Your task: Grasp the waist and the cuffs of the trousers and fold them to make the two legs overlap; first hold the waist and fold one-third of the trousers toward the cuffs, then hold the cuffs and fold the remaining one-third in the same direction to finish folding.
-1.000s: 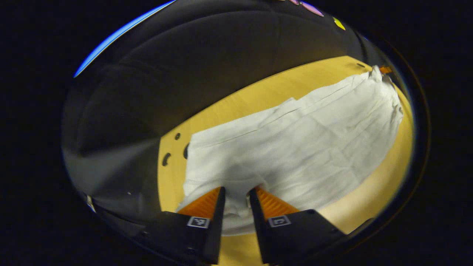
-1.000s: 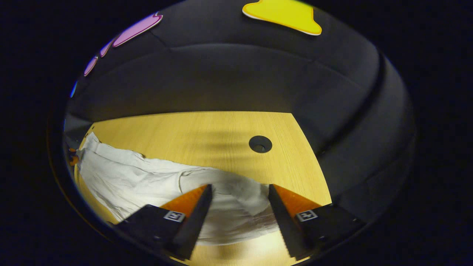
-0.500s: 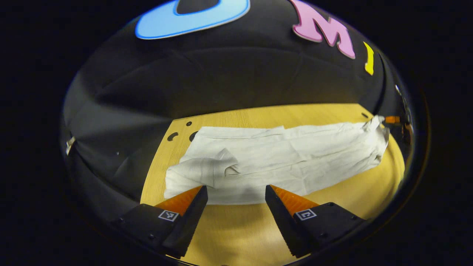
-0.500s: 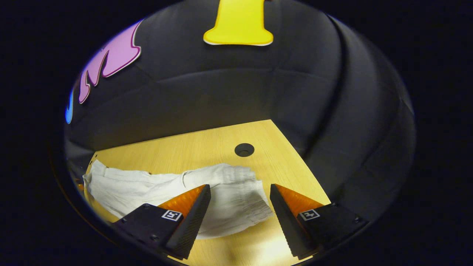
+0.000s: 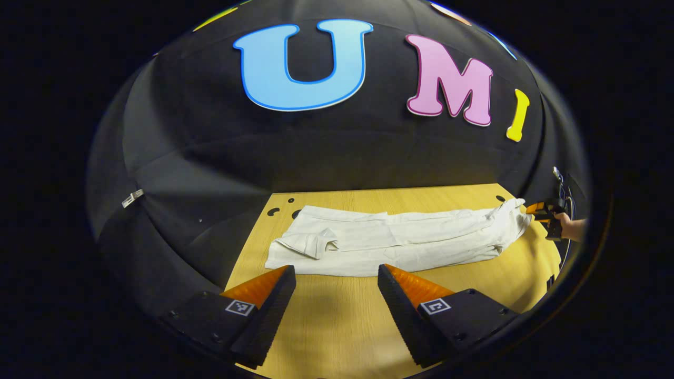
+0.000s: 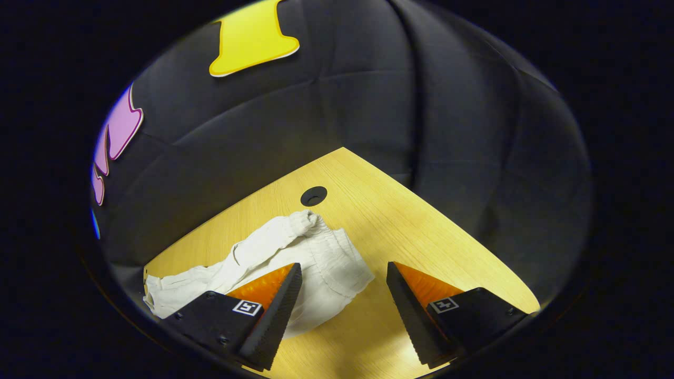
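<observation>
White cotton trousers (image 5: 400, 242) lie lengthwise on your pale wooden table (image 5: 337, 321), legs overlapped, ahead of your left gripper (image 5: 337, 273), fingers apart. Right gripper view: your right gripper (image 6: 342, 273), spread and empty, sits just beside their gathered end (image 6: 326, 258), placed for the next grasp.

A light wooden table (image 5: 337, 321) (with round holes near its corners) carries white trousers (image 5: 400, 242), lying flat lengthwise, somewhat rumpled at both ends.

We are seeing the white trousers (image 5: 400, 242) lying lengthwise on the desk (image 5: 337, 321), legs overlapping (one corner flipped over at the left end), the gathered end (image 6: 326, 258) lying bunched and wrinkled.
</observation>
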`<state>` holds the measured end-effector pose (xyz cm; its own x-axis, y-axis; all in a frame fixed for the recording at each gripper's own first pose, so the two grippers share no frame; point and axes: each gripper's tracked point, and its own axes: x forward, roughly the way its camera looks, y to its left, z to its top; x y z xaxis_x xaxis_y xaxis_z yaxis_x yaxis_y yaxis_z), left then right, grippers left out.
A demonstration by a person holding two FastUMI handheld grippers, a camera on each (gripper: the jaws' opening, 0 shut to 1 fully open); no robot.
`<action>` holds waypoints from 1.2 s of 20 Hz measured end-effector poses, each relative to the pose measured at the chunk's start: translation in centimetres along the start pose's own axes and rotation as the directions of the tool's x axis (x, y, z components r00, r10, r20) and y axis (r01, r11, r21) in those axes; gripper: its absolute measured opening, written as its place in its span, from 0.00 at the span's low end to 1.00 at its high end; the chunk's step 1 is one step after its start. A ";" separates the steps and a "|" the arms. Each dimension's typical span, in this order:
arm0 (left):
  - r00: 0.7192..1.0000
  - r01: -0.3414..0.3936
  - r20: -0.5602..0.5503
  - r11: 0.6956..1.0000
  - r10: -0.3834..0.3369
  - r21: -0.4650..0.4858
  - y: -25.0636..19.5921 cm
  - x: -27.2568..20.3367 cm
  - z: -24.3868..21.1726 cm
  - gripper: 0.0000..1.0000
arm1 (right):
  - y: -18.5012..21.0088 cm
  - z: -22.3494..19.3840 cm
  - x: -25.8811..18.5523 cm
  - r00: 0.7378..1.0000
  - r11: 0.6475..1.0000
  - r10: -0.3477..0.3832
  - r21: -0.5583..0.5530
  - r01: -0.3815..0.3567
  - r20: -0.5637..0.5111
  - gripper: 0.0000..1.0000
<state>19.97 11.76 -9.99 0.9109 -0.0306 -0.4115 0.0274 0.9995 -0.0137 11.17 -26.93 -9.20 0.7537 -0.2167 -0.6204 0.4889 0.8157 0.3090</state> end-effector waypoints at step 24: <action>0.997 0.028 -0.061 0.991 -0.036 -0.129 -2.6 -5.1 -7.7 0.99 | 1.5 -3.3 2.5 0.990 0.998 0.042 -0.033 -0.047 -0.131 0.44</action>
<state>12.07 9.36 -14.90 0.8825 -0.0668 -0.4656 -0.0003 0.9898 -0.1427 12.36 -24.51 -12.68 0.7095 -0.1098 -0.6961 0.4383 0.8422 0.3139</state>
